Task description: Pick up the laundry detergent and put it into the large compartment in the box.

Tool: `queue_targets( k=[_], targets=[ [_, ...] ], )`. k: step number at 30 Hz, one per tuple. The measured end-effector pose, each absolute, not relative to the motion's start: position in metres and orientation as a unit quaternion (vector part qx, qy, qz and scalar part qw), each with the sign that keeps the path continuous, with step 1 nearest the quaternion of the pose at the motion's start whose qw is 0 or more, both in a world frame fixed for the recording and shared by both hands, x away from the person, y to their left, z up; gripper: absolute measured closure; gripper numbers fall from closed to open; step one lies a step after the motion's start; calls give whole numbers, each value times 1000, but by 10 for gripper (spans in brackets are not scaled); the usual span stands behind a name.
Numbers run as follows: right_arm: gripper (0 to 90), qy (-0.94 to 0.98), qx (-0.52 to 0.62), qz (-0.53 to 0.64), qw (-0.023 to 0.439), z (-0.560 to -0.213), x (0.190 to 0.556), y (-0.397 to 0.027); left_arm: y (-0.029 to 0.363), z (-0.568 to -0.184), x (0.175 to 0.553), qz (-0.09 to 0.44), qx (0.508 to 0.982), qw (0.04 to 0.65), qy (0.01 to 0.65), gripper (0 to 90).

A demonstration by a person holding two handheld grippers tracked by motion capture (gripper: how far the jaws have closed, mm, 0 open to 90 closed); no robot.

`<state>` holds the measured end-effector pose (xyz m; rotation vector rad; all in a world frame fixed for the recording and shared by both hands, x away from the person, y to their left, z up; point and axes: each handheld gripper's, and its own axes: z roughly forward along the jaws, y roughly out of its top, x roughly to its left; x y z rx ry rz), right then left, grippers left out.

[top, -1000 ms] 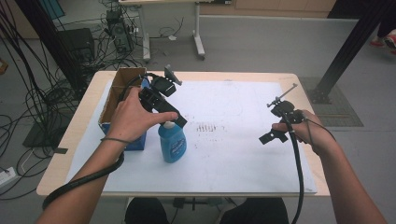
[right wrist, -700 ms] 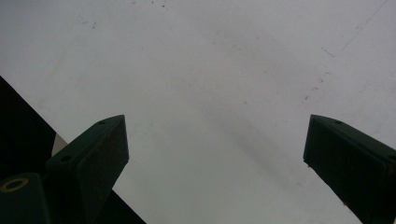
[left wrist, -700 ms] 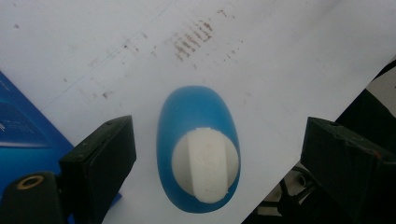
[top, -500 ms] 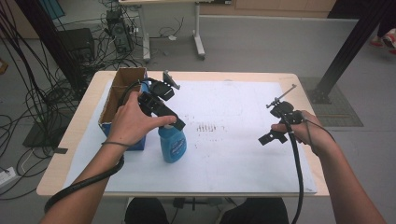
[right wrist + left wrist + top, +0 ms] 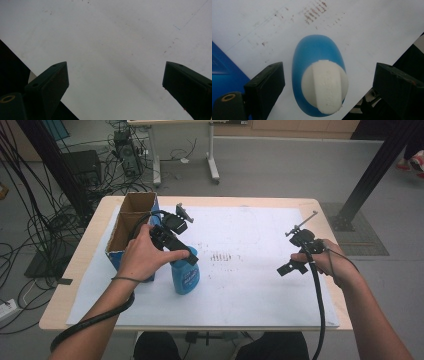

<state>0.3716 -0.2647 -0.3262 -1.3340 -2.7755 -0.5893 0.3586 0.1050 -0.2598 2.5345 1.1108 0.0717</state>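
Note:
A blue bottle [image 5: 186, 279] with a white cap [image 5: 325, 86] stands upright on the white paper sheet [image 5: 245, 285]. My left gripper [image 5: 182, 252] hovers right over it and points down. In the left gripper view my left gripper [image 5: 329, 72] is open, with one jaw on each side of the cap and a gap on both sides. My right gripper [image 5: 292, 267] is held above the right part of the sheet, far from the bottle. The right gripper view shows my right gripper [image 5: 116, 67] open, with bare paper between its jaws.
An open cardboard box [image 5: 131, 217] with blue sides [image 5: 222, 67] stands just left of the bottle, close to my left hand. Brown smudges [image 5: 220, 256] mark the sheet's middle. Cables trail from both grippers toward the table's near edge [image 5: 190, 327].
My left gripper has come slightly nearer and lower over the bottle. The bottle and my right gripper have stayed about where they were.

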Motion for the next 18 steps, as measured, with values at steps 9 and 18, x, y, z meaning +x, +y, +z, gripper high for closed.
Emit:
queue_targets(
  k=[9,18],
  targets=[
    [64,-886,-424,-189,3,-327,372,-264,105,-271,357,20,900,179,396,108],
    [65,-886,-424,-189,6,-329,373,-263,105,-279,357,18,901,173,397,110]
  ],
)
